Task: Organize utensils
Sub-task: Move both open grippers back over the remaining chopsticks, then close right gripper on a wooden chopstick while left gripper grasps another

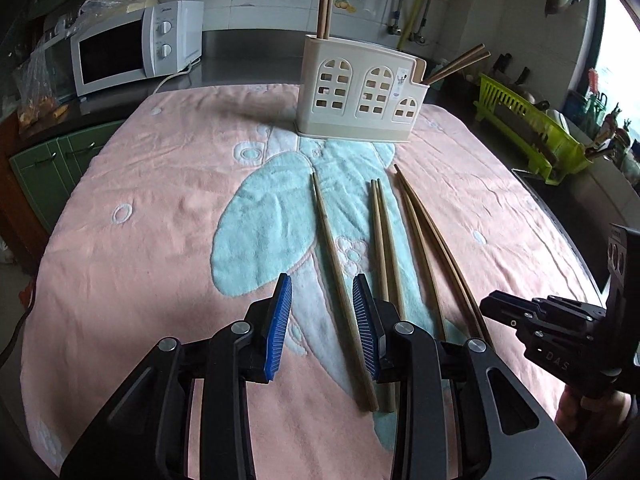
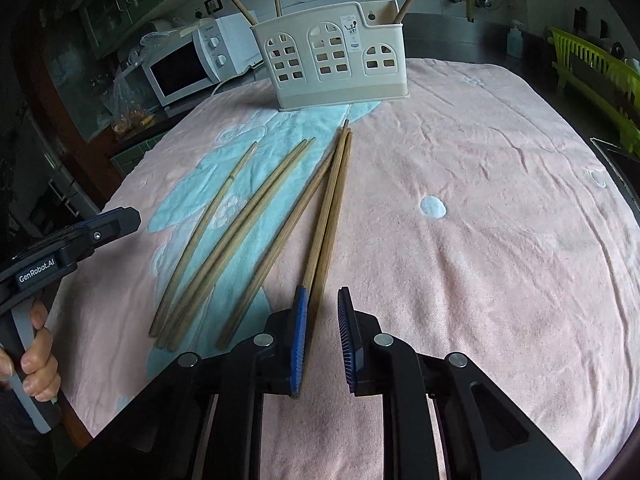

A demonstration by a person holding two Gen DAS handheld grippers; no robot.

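Near the cream plastic utensil holder (image 1: pixel 362 94), a boxy caddy pierced with arched window-shaped cutouts, slender round wooden chopsticks lie loose on a plush pink towel (image 1: pixel 140 240) with a pale blue and white embossed pattern. On the towel in front of the holder lie a single chopstick (image 1: pixel 340 284), a close pair (image 1: pixel 384 240) and a longer pair (image 1: pixel 424 232), all pointing roughly toward it. More sticks stand inside the holder: two upright at its left end (image 1: pixel 325 4) and two leaning out of its lower right compartment (image 1: pixel 456 63). The left gripper (image 1: pixel 322 292), black with ribbed blue pads, hovers with jaws spread apart, straddling the single chopstick without touching it. The right gripper (image 2: pixel 323 300) likewise has its jaws released, its left pad just beside the near end of the long pair (image 2: pixel 332 208). Behind the holder to the left sits a white microwave (image 1: pixel 132 50) on a dark counter; to the right stands a lime-green dish rack (image 1: pixel 532 128) before a tiled wall.
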